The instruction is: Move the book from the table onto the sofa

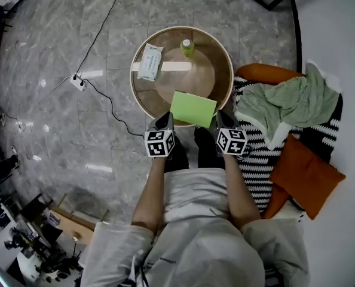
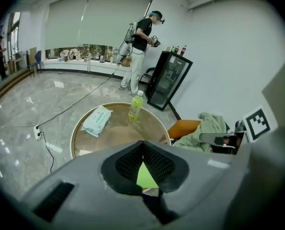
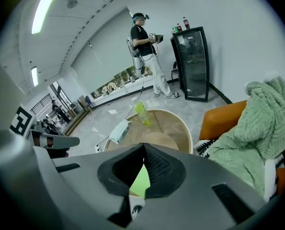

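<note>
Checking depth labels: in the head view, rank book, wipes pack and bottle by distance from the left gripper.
1. Book, held by the left gripper, nearest.
2. Wipes pack, farther out, left.
3. Bottle, farthest, right of the wipes pack.

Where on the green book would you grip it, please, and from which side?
Probably its near edge, one corner per gripper, coming from the person's side. The green book lies flat at the near rim of the table, with the left gripper and right gripper, both shut, flanking that edge.
</note>
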The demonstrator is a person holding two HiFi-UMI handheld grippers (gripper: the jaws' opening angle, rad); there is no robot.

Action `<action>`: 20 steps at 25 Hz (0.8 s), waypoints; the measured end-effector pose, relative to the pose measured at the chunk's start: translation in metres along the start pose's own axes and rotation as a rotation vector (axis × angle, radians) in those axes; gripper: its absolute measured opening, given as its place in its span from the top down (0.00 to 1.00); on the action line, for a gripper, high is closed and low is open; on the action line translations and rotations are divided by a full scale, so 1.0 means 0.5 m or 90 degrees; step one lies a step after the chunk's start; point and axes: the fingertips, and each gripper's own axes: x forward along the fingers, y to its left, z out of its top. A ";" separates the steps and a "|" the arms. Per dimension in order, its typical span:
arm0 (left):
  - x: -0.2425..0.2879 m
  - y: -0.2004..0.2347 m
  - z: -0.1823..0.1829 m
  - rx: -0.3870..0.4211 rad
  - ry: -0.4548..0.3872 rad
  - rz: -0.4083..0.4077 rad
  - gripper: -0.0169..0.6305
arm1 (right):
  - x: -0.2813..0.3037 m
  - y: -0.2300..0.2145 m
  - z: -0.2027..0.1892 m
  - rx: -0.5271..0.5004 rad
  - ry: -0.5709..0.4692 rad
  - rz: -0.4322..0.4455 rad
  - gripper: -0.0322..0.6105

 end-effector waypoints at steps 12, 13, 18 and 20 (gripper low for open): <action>0.192 0.019 -0.105 0.082 0.100 -0.126 0.96 | 0.099 -0.040 -0.136 -0.006 0.045 -0.046 0.94; 0.198 0.026 -0.112 0.093 0.107 -0.142 0.96 | 0.108 -0.037 -0.148 0.002 0.045 -0.053 0.94; 0.230 0.089 -0.155 0.134 0.152 -0.155 0.96 | 0.149 -0.039 -0.183 0.058 0.023 -0.080 0.94; 0.245 0.117 -0.173 0.141 0.170 -0.161 0.96 | 0.165 -0.032 -0.196 0.084 0.005 -0.086 0.94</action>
